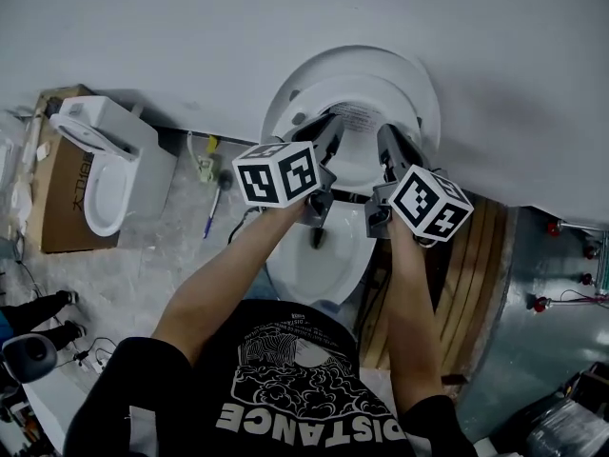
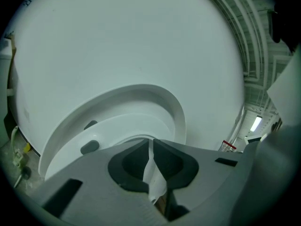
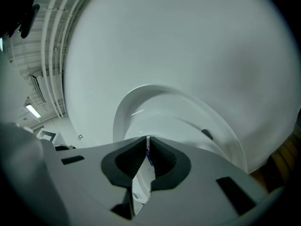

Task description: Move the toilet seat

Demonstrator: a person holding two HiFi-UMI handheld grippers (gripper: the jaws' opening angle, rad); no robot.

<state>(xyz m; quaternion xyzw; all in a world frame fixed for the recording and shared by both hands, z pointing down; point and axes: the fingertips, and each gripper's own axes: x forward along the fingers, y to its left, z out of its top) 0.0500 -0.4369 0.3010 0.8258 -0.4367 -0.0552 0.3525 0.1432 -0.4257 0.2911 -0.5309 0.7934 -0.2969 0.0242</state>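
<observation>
A white toilet stands against the wall, its bowl [image 1: 319, 260] open below my hands. The toilet seat [image 1: 354, 84] is tipped up toward the wall. In the left gripper view its ring [image 2: 141, 102] curves ahead, with two grey bumpers on it. My left gripper [image 1: 326, 133] is at the seat's left side. Its pads [image 2: 136, 161] are pressed on a thin white edge of the seat. My right gripper [image 1: 390, 143] holds the right side the same way, pads [image 3: 162, 159] shut on the white edge. The gripped spots are hidden in the head view.
A second white toilet [image 1: 105, 160] sits on a cardboard box [image 1: 62, 198] at the left. Wooden boards [image 1: 476, 265] and a metal sheet [image 1: 547, 312] lie right of the bowl. The pale wall [image 1: 238, 27] is just behind. A person's shoes [image 1: 43, 314] show at far left.
</observation>
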